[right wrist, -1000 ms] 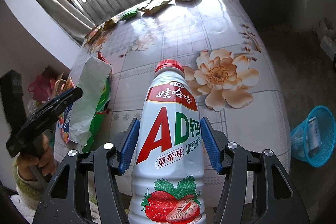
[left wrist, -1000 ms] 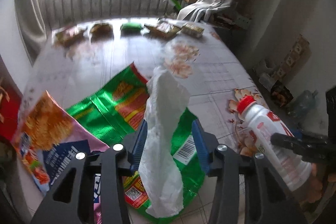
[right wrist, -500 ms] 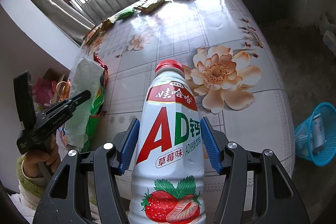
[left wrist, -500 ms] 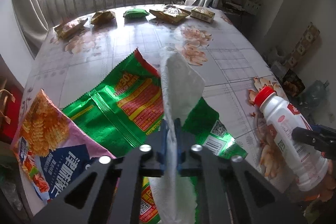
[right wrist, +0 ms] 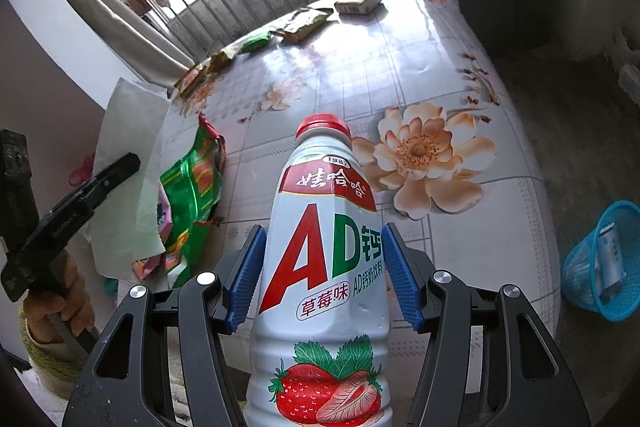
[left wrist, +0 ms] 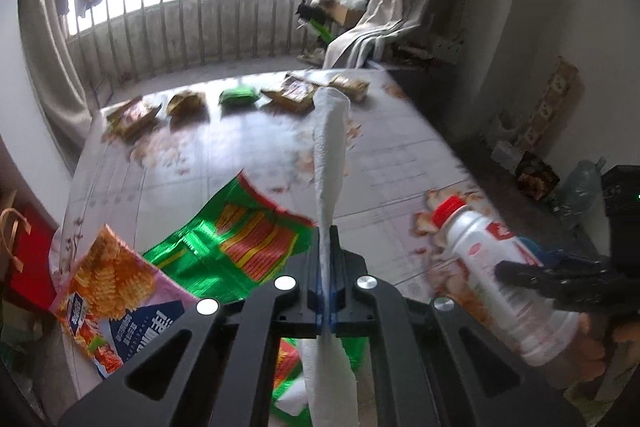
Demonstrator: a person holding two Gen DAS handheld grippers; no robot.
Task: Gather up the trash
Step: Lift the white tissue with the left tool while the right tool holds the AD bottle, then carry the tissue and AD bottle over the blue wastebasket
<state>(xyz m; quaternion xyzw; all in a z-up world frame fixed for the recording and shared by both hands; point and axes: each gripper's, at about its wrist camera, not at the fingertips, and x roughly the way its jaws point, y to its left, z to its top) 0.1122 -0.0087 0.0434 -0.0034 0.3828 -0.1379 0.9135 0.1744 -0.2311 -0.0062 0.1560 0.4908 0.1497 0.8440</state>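
A: Left gripper: jaws together on white tissue, pinched mid-length, lifted off counter. Right gripper: jaws clamped on strawberry drink bottle, cap toward 12 o'clock.

B: Hazards?

A: Tissue: thin, limp, could tear or slip loose if swung. Bottle: smooth, rounded, could rotate or slide in a hurried tilt.

B: Destination?

A: Probably blue basket, on floor, 4 o'clock of bottle. Remaining: green wrapper and orange packet, flat on counter, 9 o'clock.
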